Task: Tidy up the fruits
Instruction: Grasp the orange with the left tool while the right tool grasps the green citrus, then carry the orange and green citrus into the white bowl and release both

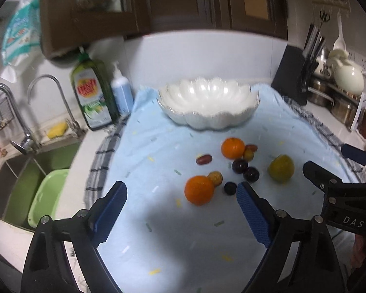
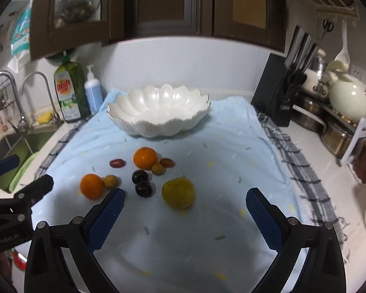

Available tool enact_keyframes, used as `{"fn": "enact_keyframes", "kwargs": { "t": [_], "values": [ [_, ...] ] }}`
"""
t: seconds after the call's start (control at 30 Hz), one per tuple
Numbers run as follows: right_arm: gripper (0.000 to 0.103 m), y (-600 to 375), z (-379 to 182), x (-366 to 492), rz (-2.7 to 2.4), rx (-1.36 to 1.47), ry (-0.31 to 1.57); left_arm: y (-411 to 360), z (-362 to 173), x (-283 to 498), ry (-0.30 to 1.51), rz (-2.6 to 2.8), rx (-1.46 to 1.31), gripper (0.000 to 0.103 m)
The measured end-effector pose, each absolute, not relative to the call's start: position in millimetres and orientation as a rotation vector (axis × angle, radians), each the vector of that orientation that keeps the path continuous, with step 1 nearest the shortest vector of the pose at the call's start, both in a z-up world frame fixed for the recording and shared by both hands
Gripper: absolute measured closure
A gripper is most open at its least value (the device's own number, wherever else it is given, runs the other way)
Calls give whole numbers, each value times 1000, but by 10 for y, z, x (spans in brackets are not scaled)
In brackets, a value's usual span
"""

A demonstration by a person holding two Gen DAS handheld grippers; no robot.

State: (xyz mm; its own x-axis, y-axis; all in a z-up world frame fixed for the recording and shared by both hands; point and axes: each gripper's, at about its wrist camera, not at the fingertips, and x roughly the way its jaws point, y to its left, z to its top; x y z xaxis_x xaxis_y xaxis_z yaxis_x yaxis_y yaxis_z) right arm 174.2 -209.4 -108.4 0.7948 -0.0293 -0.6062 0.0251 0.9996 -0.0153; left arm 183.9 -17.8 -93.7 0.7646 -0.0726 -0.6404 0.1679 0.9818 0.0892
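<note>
Since every fruit lies loose on the pale-blue terry towel (image 2: 231, 171) over the worktop, I judge sorting unstarted. My left claw (image 1: 181, 195) gapes empty; the pebbly near orange (image 1: 199, 190) sits at its one o'clock. My right claw (image 2: 185, 204), also apart, frames the dull yellow-green fruit (image 2: 178, 192). The glossy scalloped bowl (image 2: 158, 112) waits empty at twelve: lift, carry, release there.

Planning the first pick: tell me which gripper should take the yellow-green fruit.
Right. The yellow-green fruit lies just ahead between the right gripper open jaws; the left gripper faces the near orange instead.
</note>
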Motion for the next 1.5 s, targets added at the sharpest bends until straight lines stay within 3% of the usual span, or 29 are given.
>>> {"fn": "enact_keyframes", "kwargs": {
  "t": [0.23,0.4,0.57,0.9,1.5],
  "values": [
    [15,-2082,-1407,2108,-27,-2,742,-239,-1298,2162,807,-176,127,23],
    [20,-2097,-1537,2247,-23,0,784,-266,-1473,2368,872,-190,125,38],
    [27,-2083,-1644,2370,-10,3,820,-291,-1569,2459,910,-209,129,42],
    [52,-2048,-1733,2484,-3,-7,856,-361,-1646,2518,900,-240,143,60],
    [52,-1920,-1322,2443,43,2,784,-224,-1181,2537,790,-278,109,62]
  ]
}}
